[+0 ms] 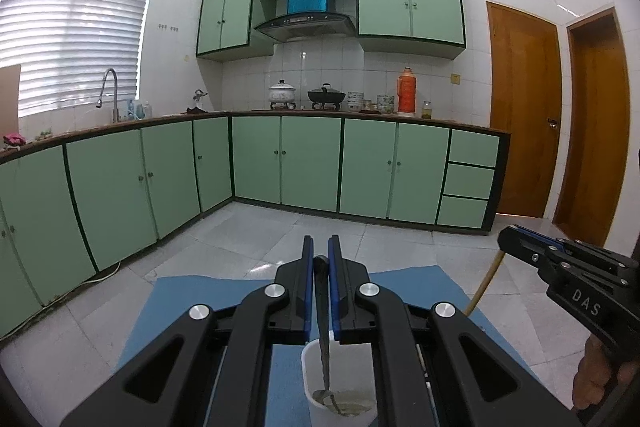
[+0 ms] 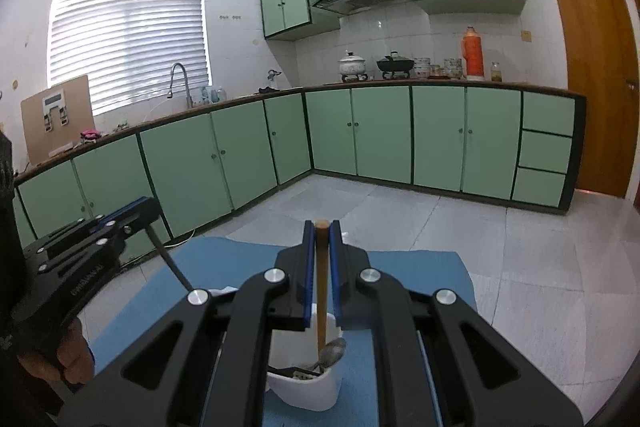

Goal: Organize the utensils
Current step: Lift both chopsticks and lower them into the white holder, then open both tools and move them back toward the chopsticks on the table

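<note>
My left gripper (image 1: 320, 241) is shut on the dark metal handle of a spoon (image 1: 322, 327). The spoon hangs down with its bowl inside a white cup (image 1: 316, 407) that stands on a blue mat (image 1: 192, 291). My right gripper (image 2: 322, 225) is shut on a wooden stick (image 2: 321, 291), whose lower end reaches into the same cup (image 2: 308, 393). A metal spoon bowl (image 2: 335, 350) leans at the cup's rim, beside other dark utensil ends. The right gripper (image 1: 508, 235) shows at the right in the left wrist view, and the left gripper (image 2: 148, 207) at the left in the right wrist view.
The mat lies on a pale tiled surface (image 2: 520, 267). Green cabinets (image 1: 308, 163) with a counter run along the far walls, carrying pots and an orange flask (image 1: 407, 91). Wooden doors (image 1: 524, 111) stand at the right. A person's hand (image 2: 68, 351) holds the left gripper's handle.
</note>
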Tool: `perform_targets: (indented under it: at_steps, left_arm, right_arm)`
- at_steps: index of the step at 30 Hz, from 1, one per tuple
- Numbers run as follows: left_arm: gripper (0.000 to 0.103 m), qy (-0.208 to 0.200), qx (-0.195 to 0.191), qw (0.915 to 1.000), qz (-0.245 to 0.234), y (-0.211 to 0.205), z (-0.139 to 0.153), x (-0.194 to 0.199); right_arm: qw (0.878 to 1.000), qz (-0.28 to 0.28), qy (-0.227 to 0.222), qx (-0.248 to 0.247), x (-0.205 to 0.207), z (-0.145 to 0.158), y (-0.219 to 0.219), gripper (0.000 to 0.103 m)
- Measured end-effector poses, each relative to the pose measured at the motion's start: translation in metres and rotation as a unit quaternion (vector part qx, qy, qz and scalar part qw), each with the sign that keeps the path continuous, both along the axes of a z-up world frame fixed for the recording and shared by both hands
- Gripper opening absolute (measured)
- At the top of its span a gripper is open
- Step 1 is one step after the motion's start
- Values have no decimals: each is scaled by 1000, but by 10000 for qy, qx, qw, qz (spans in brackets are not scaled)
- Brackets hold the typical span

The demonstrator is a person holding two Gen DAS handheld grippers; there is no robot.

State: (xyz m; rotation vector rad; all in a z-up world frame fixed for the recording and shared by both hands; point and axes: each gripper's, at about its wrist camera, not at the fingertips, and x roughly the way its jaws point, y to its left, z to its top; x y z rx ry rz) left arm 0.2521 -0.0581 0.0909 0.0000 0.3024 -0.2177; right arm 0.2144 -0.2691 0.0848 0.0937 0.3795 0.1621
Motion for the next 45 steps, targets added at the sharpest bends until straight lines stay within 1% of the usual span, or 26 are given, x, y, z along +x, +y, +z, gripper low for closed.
perform_targets:
  at_steps: [1,2,3,4,5,6,7,8,10,11,13,14,15,20,25,29,34,37,42,45]
  left_arm:
    - [11,-1,-27,10000,22,2,0,-2]
    - [13,6,-44,10000,26,3,-1,-3]
    - [19,8,-76,10000,26,5,-1,-5]
    - [29,5,-105,9999,42,7,-1,-7]
    - [34,-4,-148,9999,51,9,-1,-9]
    - [40,-17,-195,9998,64,12,-1,-11]
    - [42,-27,-227,9997,83,15,-1,-14]
    - [44,-26,-240,9997,98,17,-2,-16]
    - [53,-36,-273,9995,139,22,-3,-19]
    - [54,-39,-299,9994,173,24,-3,-22]
    - [62,-47,-306,9993,211,27,-4,-25]
    - [64,-78,-294,9992,249,29,-4,-30]
    - [67,-135,-290,9991,274,31,-5,-35]
    - [79,-356,-266,9986,277,37,-11,-70]
    - [92,-286,-176,9993,178,35,-29,-106]
    - [94,-10,-35,10000,57,33,-54,-138]
    - [94,275,50,9995,129,35,-87,-171]
    - [94,426,128,9988,192,38,-107,-188]
    - [94,624,145,9977,241,43,-130,-209]
    - [94,602,211,9976,276,44,-142,-221]
  right_arm:
    - [10000,-14,17,28,0,0,-2,10]
    - [10000,-14,39,53,0,-1,-4,11]
    - [10000,-36,48,62,-2,-2,-5,11]
    - [9999,-60,55,65,-4,-4,-6,13]
    - [9999,-82,61,67,-6,-4,-8,20]
    - [9999,-107,48,66,-8,-5,-9,24]
    - [9999,-148,23,65,-11,-6,-10,32]
    - [9998,-167,9,71,-13,-6,-12,37]
    - [9998,-197,11,88,-17,-8,-14,40]
    - [9996,-249,-4,93,-21,-9,-16,47]
    - [9994,-317,-62,89,-27,-10,-18,54]
    - [9994,-336,-83,84,-32,-11,-19,56]
    - [9993,-354,-103,88,-38,-13,-20,58]
    - [9987,-423,-281,-62,-73,-24,-16,74]
    - [9986,-374,-305,-223,-112,-45,-3,89]
    - [9987,-383,-162,-308,-145,-71,9,96]
    - [9987,-457,114,-196,-178,-101,17,96]
    - [9979,-562,213,-245,-198,-118,26,96]
    - [9959,-718,226,-499,-227,-137,39,96]
    - [9955,-793,167,-489,-242,-147,44,96]
